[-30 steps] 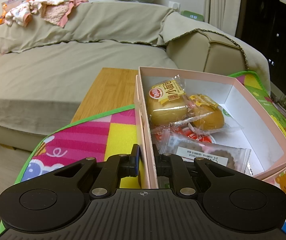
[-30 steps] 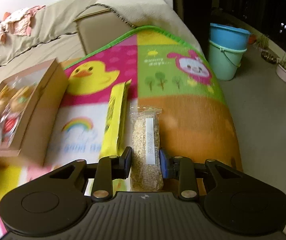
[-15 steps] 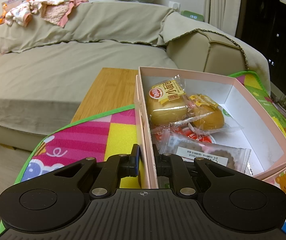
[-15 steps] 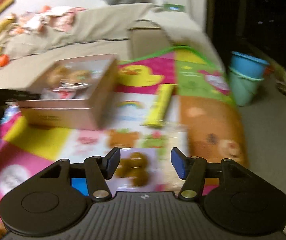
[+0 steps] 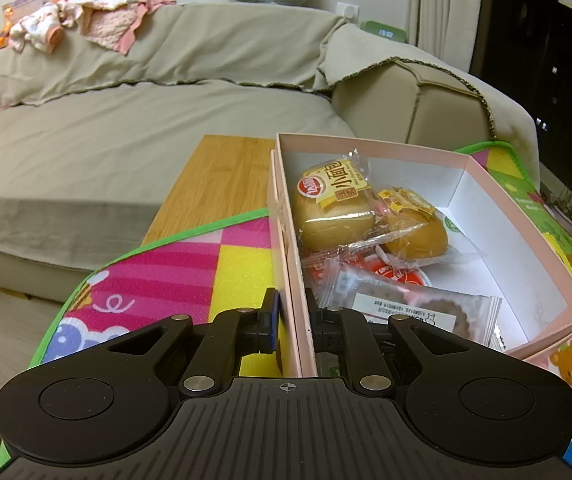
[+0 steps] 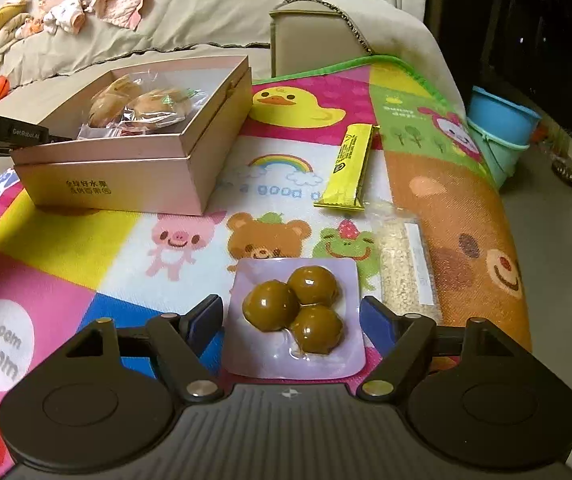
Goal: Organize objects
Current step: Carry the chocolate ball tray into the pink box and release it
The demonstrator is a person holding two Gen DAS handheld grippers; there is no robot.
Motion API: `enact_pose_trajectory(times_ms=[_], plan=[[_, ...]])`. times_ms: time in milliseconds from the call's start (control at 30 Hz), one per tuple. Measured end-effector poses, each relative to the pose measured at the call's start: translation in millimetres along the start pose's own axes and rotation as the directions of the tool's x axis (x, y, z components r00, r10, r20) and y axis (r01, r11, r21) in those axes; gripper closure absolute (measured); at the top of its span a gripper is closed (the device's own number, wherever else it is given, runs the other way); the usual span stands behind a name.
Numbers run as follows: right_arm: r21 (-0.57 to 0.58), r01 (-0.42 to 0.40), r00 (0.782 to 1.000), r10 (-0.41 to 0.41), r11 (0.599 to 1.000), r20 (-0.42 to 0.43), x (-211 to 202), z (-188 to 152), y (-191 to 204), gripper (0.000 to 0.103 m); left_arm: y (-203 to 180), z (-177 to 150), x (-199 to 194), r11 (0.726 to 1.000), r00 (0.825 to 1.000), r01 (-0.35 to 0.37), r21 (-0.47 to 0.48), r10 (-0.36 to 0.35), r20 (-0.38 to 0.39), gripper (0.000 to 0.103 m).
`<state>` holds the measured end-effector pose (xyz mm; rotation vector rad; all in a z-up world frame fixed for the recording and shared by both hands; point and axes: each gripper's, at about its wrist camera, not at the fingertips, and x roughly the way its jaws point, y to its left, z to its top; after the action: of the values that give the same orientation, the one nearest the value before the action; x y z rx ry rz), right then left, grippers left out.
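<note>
My left gripper (image 5: 292,312) is shut on the near left wall of the open pink box (image 5: 486,184). Inside lie two wrapped buns (image 5: 334,208), a red-and-white packet and a clear-wrapped tart (image 5: 418,308). My right gripper (image 6: 292,312) has its jaws opening. A purple pack of three brown balls (image 6: 298,312) lies on the mat between its fingers, and the pads do not touch it. A clear oat packet (image 6: 406,272) lies just right of that pack. A yellow sachet (image 6: 350,168) lies farther back. In the right wrist view the pink box (image 6: 125,168) stands at the left.
A colourful play mat (image 6: 85,240) covers the wooden table (image 5: 221,172). A beige sofa (image 5: 125,128) with a heap of clothes (image 5: 85,28) runs behind. Stacked blue buckets (image 6: 502,132) stand on the floor past the mat's right edge.
My right gripper let go of the oat packet, opened, and moved left to straddle the purple pack. The left gripper and the box have not moved.
</note>
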<state>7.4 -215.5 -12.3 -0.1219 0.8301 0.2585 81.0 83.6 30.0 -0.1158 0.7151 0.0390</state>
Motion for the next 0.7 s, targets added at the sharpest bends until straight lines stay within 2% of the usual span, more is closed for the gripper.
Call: enact_pose_trajectory(times_ms=[67, 200, 400, 633, 667, 700], plan=[[-0.005, -0.002, 1.0, 0.002, 1.0, 0.003, 0.6, 0.7, 1.9, 0.028, 0.0, 0.0, 0.1, 1.0, 1.0, 0.0, 0.0, 0.0, 0.0, 0.09], [-0.012, -0.014, 1.0, 0.014, 1.0, 0.005, -1.1, 2.5, 6.5, 0.043, 0.0, 0.2, 0.1, 1.0, 1.0, 0.0, -0.001, 0.0, 0.0, 0.09], [-0.016, -0.023, 1.0, 0.023, 1.0, 0.002, -5.1, 2.6, 12.1, 0.043, -0.1, 0.1, 0.1, 1.0, 1.0, 0.001, 0.0, -0.001, 0.0, 0.09], [-0.046, -0.08, 0.997, 0.08, 0.996, -0.006, -23.0, 4.1, 24.7, 0.046, 0.6, -0.5, -0.5, 1.0, 1.0, 0.002, -0.002, -0.002, 0.001, 0.089], [-0.055, -0.093, 0.996, 0.093, 0.994, -0.002, -27.8, 6.2, 26.9, 0.065, 0.5, -0.4, -0.4, 1.0, 1.0, 0.002, -0.002, -0.002, 0.001, 0.089], [-0.062, -0.112, 0.994, 0.112, 0.992, -0.008, -32.0, 9.3, 28.9, 0.07, 0.5, -0.3, -0.3, 1.0, 1.0, 0.002, -0.003, -0.002, 0.001, 0.09]])
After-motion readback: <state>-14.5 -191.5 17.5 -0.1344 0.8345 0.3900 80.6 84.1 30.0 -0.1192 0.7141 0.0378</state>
